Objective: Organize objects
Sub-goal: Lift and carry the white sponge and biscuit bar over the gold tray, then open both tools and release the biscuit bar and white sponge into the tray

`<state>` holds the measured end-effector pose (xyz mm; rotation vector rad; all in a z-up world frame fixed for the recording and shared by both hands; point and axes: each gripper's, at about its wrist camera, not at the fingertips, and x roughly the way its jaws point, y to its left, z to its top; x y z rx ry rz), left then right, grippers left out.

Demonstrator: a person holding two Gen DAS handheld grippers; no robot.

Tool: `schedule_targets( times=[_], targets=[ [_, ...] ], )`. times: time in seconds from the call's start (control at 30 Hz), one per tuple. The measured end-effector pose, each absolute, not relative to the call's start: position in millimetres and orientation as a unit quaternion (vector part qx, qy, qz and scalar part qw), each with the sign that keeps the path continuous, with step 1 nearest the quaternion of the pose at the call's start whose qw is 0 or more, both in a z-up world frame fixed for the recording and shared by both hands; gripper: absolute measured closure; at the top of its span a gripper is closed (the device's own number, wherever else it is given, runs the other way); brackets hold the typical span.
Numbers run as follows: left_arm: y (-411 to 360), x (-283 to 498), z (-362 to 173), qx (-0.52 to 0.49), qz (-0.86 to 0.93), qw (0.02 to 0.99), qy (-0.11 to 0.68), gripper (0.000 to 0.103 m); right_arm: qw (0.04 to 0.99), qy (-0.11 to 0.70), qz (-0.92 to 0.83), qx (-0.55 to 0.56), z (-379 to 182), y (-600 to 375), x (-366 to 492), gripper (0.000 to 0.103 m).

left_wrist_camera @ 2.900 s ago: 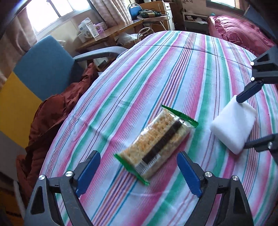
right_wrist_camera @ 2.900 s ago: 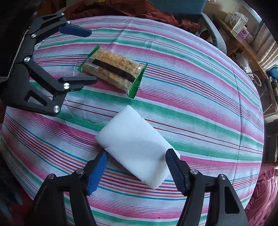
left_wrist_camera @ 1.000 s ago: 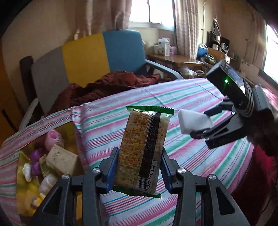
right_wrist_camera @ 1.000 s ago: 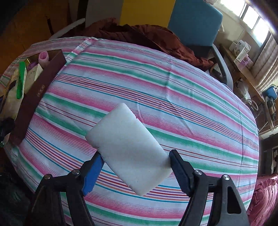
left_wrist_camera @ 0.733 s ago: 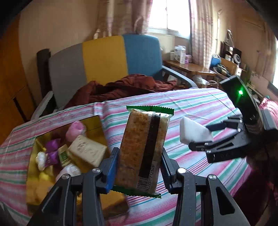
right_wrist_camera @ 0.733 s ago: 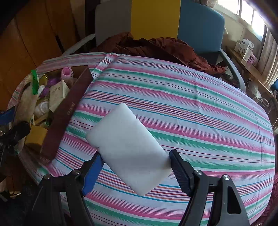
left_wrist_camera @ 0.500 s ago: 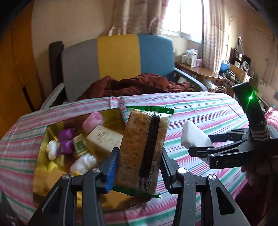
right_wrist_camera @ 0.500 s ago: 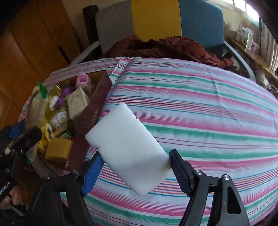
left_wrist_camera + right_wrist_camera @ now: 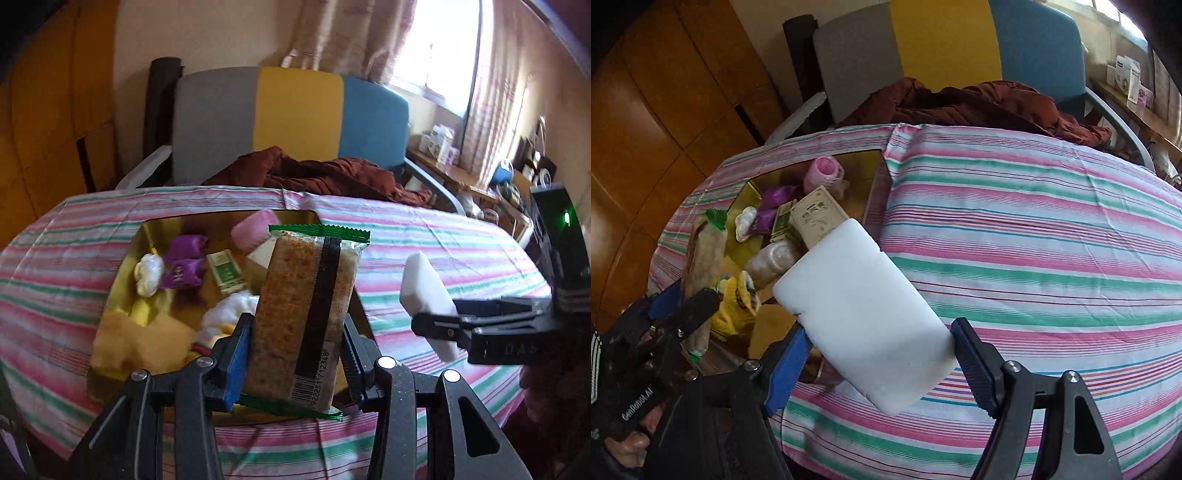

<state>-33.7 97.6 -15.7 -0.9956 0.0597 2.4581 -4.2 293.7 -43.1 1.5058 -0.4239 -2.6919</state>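
Observation:
My left gripper [image 9: 295, 343] is shut on a cracker packet [image 9: 306, 314] with green ends, held upright in the air over the near edge of a gold-lined box [image 9: 122, 280]. The packet also shows in the right wrist view [image 9: 703, 258]. My right gripper [image 9: 882, 354] is shut on a white sponge block [image 9: 860, 317], held above the striped cloth just right of the box [image 9: 875, 192]. In the left wrist view the sponge [image 9: 424, 302] and right gripper [image 9: 436, 325] are to the right of the packet.
The box holds a pink bottle [image 9: 825, 173], purple sachets [image 9: 183, 266], a beige carton [image 9: 818, 218], a yellow toy [image 9: 737, 302] and other small items. A striped cloth [image 9: 1034, 240] covers the table. A chair [image 9: 295, 118] with a maroon garment [image 9: 314, 173] stands behind.
Both grippers lifted their objects off the cloth and carried them left toward the box. The box has come into fuller view under the packet and beside the sponge.

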Motion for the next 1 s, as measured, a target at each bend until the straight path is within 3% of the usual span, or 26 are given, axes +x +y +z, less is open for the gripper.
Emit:
schedule_targets(
  times=[0.5,0.9,1.0],
  targets=[
    [-16.0,-65.5,-5.8,-0.363,0.91,0.171,-0.105,0.057,0.053,-0.176,-0.859,0.477,-32.4,254.4,-53.7,0.025],
    [12.1,-122.4,-19.0,-0.395,0.891,0.191,-0.12,0.057,0.073,-0.271,-0.828,0.485,-48.0,239.8,-119.2,0.017],
    [18.8,-136.0,-25.8,-0.4,0.892,0.178,-0.113,0.047,0.076,-0.279,-0.829,0.478,-51.4,238.6,-124.9,0.014]
  ],
)
